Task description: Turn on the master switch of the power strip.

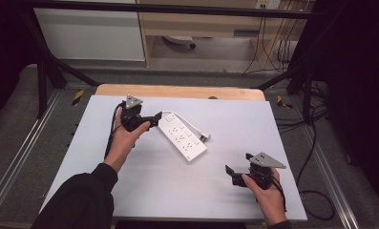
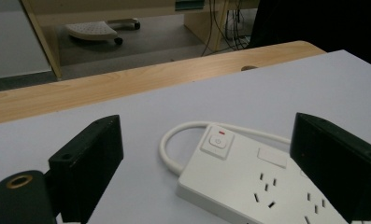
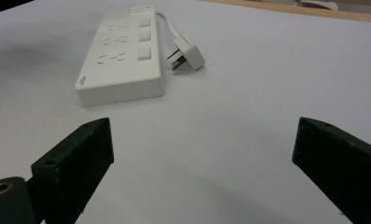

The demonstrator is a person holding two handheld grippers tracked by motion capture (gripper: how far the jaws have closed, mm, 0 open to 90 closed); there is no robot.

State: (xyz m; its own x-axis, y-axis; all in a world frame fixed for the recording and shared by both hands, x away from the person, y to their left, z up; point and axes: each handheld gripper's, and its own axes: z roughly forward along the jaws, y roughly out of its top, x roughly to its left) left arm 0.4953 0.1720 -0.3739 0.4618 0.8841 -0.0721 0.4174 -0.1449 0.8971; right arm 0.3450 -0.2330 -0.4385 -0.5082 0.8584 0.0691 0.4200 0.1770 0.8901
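On the desk [image 1: 130, 186], one white power strip [image 1: 182, 137] lying flat near the middle, its single plug [image 3: 189, 58] loose beside it; left gripper [image 1: 153, 119] at the switch end with fingers [image 2: 87, 158] spread apart, right gripper [image 1: 237, 171] well apart from it, fingers [image 3: 75, 158] spread too. Likely to skid or pivot if pinched at one end only, the short cord [image 2: 174, 140] dragging the plug along

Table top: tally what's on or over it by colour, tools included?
White: 1, a flat white plastic power strip with its short white cable and plug
Black: 2, the left black two-jaw tool, open at the strip's switch end, and the right black two-jaw tool, open, apart from it
Total: 3
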